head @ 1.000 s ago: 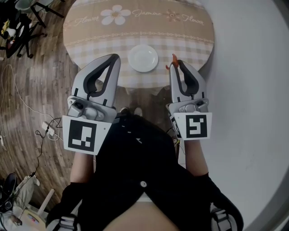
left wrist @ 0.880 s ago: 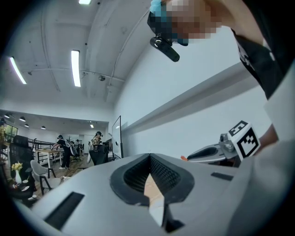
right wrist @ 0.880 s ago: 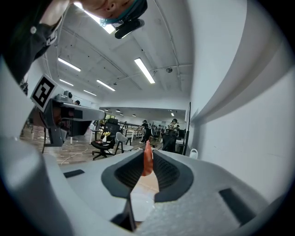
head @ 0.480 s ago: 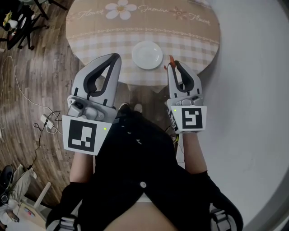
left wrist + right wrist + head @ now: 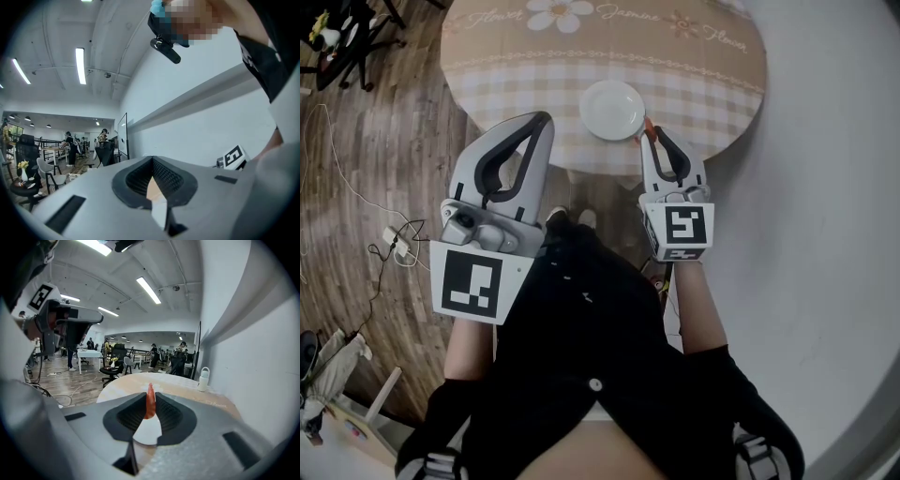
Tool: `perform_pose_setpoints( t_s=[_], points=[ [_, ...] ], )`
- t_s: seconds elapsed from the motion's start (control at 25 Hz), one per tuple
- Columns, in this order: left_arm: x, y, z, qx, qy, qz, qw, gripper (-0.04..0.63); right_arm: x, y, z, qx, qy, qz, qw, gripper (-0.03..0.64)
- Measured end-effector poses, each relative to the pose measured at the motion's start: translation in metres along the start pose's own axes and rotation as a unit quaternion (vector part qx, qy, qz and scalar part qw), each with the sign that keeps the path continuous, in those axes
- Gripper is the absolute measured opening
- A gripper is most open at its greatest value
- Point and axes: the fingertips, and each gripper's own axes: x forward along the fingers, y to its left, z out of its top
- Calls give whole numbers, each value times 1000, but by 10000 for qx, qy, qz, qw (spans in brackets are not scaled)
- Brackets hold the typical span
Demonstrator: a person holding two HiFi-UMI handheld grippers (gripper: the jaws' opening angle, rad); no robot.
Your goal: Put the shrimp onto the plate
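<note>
Top (image 5: 581,337): black, pale button (image 5: 595,384).
Left gripper (image 5: 542,122): grey, black-lined jaws, marker cube (image 5: 476,281) at 6 o'clock.
Right gripper (image 5: 649,133): same.

Wood-plank floor (image 5: 384,141) spreads out on the left, pale cables (image 5: 356,202) snaking across it, black chair legs (image 5: 342,42) up in the far left corner. A round table (image 5: 712,75) sits far centre under a beige checked cloth with a flower print, close against the plain white wall (image 5: 834,206) on the right. Overhead, long strip lights (image 5: 149,289) cross a white ceiling. Far back in the open hall: a white desk (image 5: 89,354), office chairs (image 5: 113,368), people standing (image 5: 153,355).
</note>
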Motion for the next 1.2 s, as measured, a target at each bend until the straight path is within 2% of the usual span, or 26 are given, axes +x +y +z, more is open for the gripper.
perform_pose_setpoints(
  t_s=[0.64, 1.2],
  points=[
    [3, 6, -12, -85, 133, 68, 9999, 3, 37, 9, -72, -68, 860, 269, 9959, 48],
    [3, 14, -21, -118, 225, 165, 9995, 3, 71, 26, -129, -430, 1557, 729, 9842, 49]
  ],
)
